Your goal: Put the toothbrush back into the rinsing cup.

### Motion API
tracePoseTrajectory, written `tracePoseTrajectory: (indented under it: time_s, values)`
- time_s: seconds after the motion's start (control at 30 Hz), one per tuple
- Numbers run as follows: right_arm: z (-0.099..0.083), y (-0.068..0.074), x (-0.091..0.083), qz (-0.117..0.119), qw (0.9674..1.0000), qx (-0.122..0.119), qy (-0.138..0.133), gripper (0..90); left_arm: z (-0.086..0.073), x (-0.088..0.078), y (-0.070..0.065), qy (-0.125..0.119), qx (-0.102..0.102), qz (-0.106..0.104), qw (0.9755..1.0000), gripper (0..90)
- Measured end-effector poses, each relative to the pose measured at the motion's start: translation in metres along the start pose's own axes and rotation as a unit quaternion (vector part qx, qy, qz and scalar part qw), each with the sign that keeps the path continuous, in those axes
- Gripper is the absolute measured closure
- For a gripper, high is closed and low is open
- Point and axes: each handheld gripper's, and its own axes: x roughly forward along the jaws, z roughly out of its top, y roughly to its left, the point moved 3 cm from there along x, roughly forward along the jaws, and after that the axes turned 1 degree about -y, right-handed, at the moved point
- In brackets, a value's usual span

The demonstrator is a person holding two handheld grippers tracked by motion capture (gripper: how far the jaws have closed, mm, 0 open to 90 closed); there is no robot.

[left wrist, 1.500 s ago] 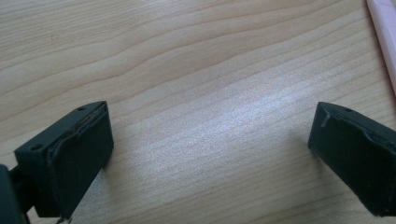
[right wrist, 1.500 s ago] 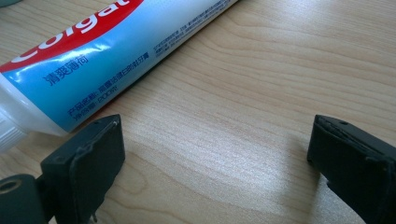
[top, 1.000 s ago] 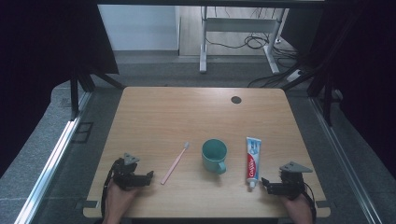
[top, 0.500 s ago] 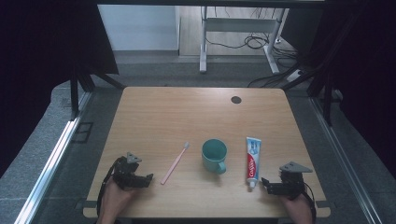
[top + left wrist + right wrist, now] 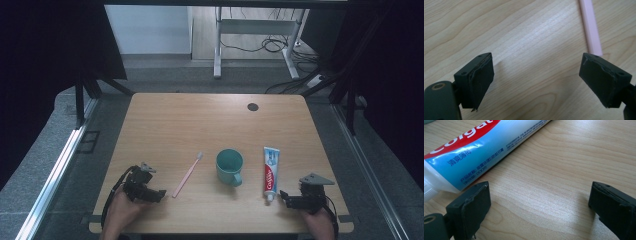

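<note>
Left gripper [image 5: 156, 193]: you are holding it low at the near-left edge of the table [image 5: 200, 115], jaws spread apart with only bare wood between them; they have just been narrowing a little, which reads as lining up for a pick rather than gripping.
Toothbrush [image 5: 188, 174]: it is lying flat just beyond your left gripper, pink handle end toward you and bristles away, so the handle is the easy end to take; its tip is sitting just beyond one jaw in the left gripper view.
Cup [image 5: 229, 166]: it is standing upright mid-table between toothbrush and tube, mouth open upward, probably the place both are meant for.
Toothpaste tube [image 5: 270, 173]: it is lying flat, cap end pointing at your right gripper.
Right gripper [image 5: 283, 196]: you are resting it at the near-right edge, jaws wide apart, nothing between them, the cap just beside one jaw.
</note>
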Motion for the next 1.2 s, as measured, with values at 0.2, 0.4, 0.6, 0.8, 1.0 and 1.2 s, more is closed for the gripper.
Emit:
tracePoseTrajectory:
  time_s: [0.2, 0.4, 0.6, 0.8, 1.0, 1.2]
  values:
    - [0.0, 0.0, 0.0, 0.0, 1.0, 0.001, 0.0, 4.0, 0.013, 0.001, -0.008, 0.028, 0.019, -0.005, 0.9994, 14.2]
    - [0.0, 0.0, 0.0, 0.0, 1.0, 0.001, 0.0, 4.0, 0.025, 0.004, -0.014, 0.055, 0.036, -0.011, 0.9978, 14.8]
    - [0.0, 0.0, 0.0, 0.0, 1.0, 0.001, 0.0, 4.0, 0.034, 0.008, -0.018, 0.078, 0.044, -0.012, 0.9959, 15.2]
    - [0.0, 0.0, 0.0, 0.0, 1.0, 0.001, 0.0, 4.0, 0.047, 0.015, -0.022, 0.103, 0.052, -0.01, 0.9932, 15.5]
    - [0.0, 0.0, 0.0, 0.0, 1.0, 0.001, 0.001, 4.0, 0.057, 0.019, -0.025, 0.121, 0.058, -0.008, 0.9908, 16.3]
    - [0.0, 0.0, 0.0, 0.0, 1.0, 0.001, 0.001, 4.0, 0.067, 0.025, -0.027, 0.14, 0.062, -0.006, 0.9882, 17.9]
